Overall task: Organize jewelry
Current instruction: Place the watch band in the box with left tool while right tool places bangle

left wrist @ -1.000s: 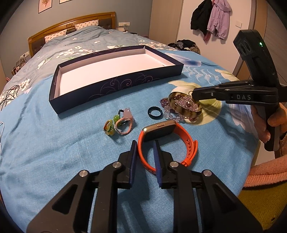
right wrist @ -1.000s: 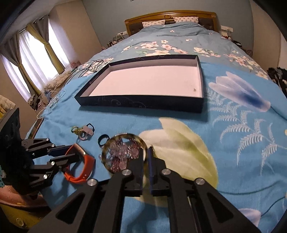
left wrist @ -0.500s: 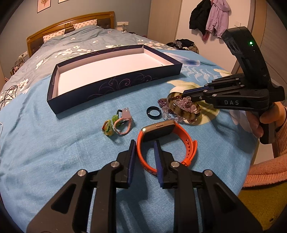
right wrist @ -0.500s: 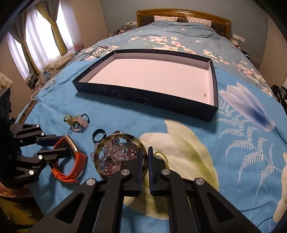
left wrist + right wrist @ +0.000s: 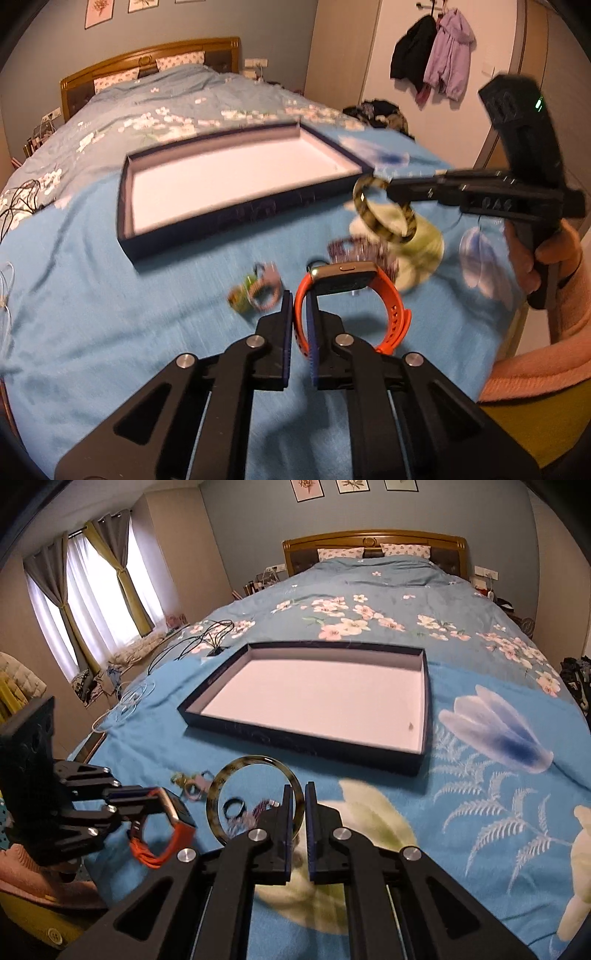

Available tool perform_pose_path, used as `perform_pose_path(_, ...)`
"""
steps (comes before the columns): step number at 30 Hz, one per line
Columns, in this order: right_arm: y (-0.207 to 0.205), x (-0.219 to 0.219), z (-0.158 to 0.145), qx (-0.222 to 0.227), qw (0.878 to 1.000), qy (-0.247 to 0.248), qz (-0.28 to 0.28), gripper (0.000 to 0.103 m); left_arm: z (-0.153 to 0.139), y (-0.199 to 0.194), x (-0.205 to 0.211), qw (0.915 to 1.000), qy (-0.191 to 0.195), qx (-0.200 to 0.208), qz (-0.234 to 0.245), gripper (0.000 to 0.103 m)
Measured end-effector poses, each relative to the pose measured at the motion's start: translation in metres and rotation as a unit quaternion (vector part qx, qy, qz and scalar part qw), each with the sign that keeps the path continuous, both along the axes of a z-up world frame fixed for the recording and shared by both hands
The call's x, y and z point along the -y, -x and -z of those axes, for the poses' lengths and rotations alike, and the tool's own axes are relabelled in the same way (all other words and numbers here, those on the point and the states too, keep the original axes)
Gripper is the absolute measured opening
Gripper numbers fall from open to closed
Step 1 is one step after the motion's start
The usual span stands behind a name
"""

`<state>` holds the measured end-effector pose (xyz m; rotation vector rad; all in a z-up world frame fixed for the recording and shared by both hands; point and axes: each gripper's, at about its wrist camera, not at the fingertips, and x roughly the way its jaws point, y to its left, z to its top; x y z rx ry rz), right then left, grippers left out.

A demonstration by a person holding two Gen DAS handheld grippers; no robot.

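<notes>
Both pieces are up off the bedspread (image 5: 480, 709): the left gripper (image 5: 300, 306) is clamped on the orange watch (image 5: 351, 280) strap, the right gripper (image 5: 297, 805) pinches the tortoiseshell bangle (image 5: 255, 764). Looks like the carry step, so next is probably over the box (image 5: 426, 701) wall, then letting go inside.

bedspread (image 5: 369, 602): light blue, with pink and white blossoms far off and big white and blue flowers near
tray (image 5: 303, 744): dark navy walls with a faint swirl pattern, pale pink-white floor
watch (image 5: 351, 288): orange strap, dark face, gold-coloured rim
bangle (image 5: 221, 782): mottled brown and yellow, like tortoiseshell
ring (image 5: 233, 808): black
left tool (image 5: 300, 343): black, with blue pads
right tool (image 5: 297, 830): black, with blue pads
headboard (image 5: 373, 541): golden brown wood
</notes>
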<state>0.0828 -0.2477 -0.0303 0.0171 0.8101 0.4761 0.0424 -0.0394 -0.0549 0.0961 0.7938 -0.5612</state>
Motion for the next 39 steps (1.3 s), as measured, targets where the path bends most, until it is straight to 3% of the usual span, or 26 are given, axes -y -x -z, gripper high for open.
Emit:
perform_pose_path(6, -0.034, -0.004, -0.017, 0.029, 1.0, 0.008, 0.008, 0.005, -0.031, -0.034, -0.007, 0.9987, -0.007, 0.044, -0.024, 0.007)
perform_pose_path(16, -0.121, -0.019, -0.029, 0.055, 0.997, 0.036, 0.031, 0.005, -0.048, -0.132, -0.008, 0.996, -0.012, 0.044, -0.076, 0.007)
perform_pose_path(26, -0.188, -0.029, -0.001, 0.014, 0.996, 0.061, 0.056, 0.005, -0.029, -0.214, 0.002, 0.9947, -0.026, 0.008, -0.099, 0.008)
perform_pose_path(39, -0.224, -0.037, 0.023, -0.034, 0.992, 0.094, 0.073, 0.005, 0.009, -0.283, 0.007, 0.9881, -0.045, -0.058, -0.135, 0.008)
